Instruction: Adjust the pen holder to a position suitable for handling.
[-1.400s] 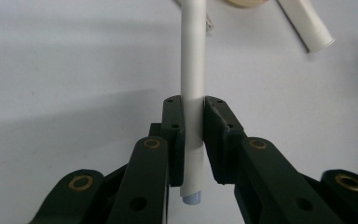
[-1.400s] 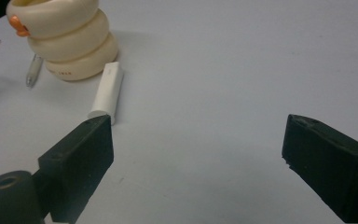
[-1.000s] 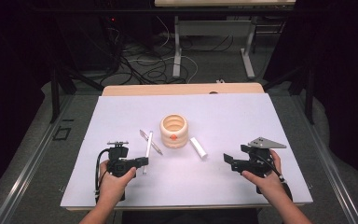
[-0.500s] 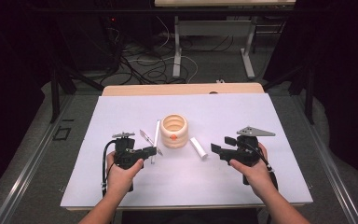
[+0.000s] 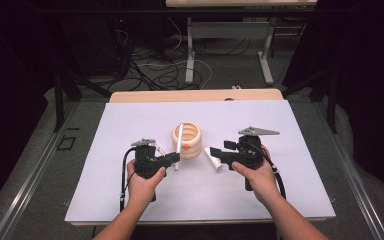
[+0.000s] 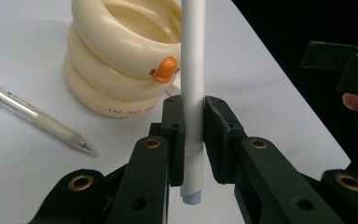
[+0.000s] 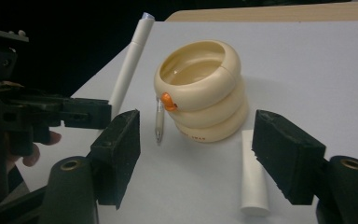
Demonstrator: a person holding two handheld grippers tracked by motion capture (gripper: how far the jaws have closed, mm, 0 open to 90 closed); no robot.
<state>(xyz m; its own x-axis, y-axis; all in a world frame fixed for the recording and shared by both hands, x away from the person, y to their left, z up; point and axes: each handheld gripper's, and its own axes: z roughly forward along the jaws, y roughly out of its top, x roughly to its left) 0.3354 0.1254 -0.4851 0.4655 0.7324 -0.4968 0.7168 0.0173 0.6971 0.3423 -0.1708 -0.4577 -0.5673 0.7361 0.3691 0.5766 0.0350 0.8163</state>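
Note:
A cream ringed cup [image 5: 186, 141] with an orange spot [image 6: 167, 69] stands at the middle of the white table. My left gripper [image 5: 174, 159] is shut on a white pen [image 6: 193, 84], held upright just in front of the cup [image 6: 121, 56]; its top leans over the cup's rim in the high view. My right gripper [image 5: 222, 154] is open to the cup's right, its jaws wide apart [image 7: 203, 140]. A short white tube [image 7: 254, 182] lies on the table beside its right jaw. A clear pen [image 6: 37, 122] lies left of the cup.
The white table surface [image 5: 130, 200] ends at a wooden strip [image 5: 195, 96] at the back. Beyond it are dark floor, cables and metal table legs [image 5: 190, 50].
Both grippers have moved forward and inward toward the cup. The left one has lifted the white pen off the table and brought it up against the cup.

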